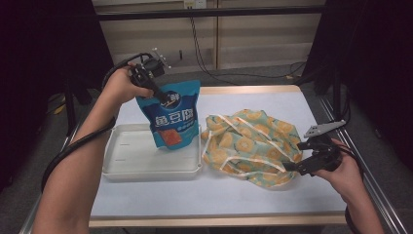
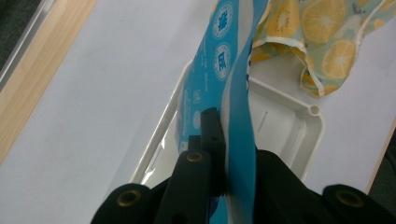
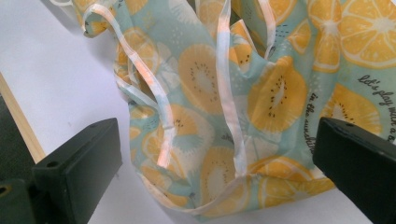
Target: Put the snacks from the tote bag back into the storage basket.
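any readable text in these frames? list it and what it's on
"鱼豆腐": large white characters on the front of the blue snack pouch.
"弹": in a round badge on the pouch's side; smaller print there is too blurred.
"let's play with a…" and "in the sunshine": script on the fruit-print cloth bag, partly cut off.

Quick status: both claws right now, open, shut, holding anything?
Left claw: shut on the blue snack pouch.
Right claw: open, at the fruit-print bag, holding nothing.

A white table (image 1: 204, 195) bears a white tray (image 1: 151, 170) and a fruit-print bag (image 1: 253, 146).
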`<state>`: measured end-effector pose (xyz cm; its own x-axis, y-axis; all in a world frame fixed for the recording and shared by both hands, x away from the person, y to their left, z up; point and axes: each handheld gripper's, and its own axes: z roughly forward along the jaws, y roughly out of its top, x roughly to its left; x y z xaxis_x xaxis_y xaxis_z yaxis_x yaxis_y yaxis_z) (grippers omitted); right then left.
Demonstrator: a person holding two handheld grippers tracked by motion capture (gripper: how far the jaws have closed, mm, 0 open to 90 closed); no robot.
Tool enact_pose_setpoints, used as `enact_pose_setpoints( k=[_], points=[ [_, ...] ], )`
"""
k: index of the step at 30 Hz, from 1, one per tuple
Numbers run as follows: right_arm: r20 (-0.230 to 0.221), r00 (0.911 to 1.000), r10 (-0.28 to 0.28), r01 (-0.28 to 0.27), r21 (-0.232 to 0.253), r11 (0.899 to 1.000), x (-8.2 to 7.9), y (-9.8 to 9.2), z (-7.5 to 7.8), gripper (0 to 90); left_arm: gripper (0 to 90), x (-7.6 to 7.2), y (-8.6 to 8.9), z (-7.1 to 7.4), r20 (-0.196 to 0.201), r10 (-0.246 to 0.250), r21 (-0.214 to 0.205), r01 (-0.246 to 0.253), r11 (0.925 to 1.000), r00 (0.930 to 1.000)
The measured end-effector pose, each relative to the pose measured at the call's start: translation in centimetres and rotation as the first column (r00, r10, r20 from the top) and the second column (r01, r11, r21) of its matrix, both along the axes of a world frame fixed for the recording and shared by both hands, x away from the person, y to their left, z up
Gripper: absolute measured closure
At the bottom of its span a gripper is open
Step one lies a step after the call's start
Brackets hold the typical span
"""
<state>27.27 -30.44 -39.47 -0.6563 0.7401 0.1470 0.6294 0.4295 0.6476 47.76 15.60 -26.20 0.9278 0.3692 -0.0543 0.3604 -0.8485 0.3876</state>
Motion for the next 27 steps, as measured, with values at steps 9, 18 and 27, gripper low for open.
enact_pose_setpoints(
  k=[9, 18, 27],
  points=[
    [-0.004, 1.0000, 0.005, -0.005, -0.003, 1.000, -0.1, 0.3, 0.0, 1.0, 88.5, 0.1, 0.9, 0.0, -0.013, -0.012, 0.002, 0.012, 0.9999, 0.9998],
    [-0.004, 1.0000, -0.008, 0.008, 0.002, 1.000, -0.4, 0.0, 0.1, 1.0, 74.8, 0.0, 0.7, -0.2, -0.023, 0.047, 0.013, -0.046, 0.9988, 0.9987],
    [0.005, 1.0000, 0.000, 0.000, 0.001, 1.000, -0.4, 0.2, 0.2, 1.0, 57.8, -0.3, 1.9, -0.4, -0.033, 0.096, 0.054, -0.094, 0.9941, 0.9948]
  ],
)
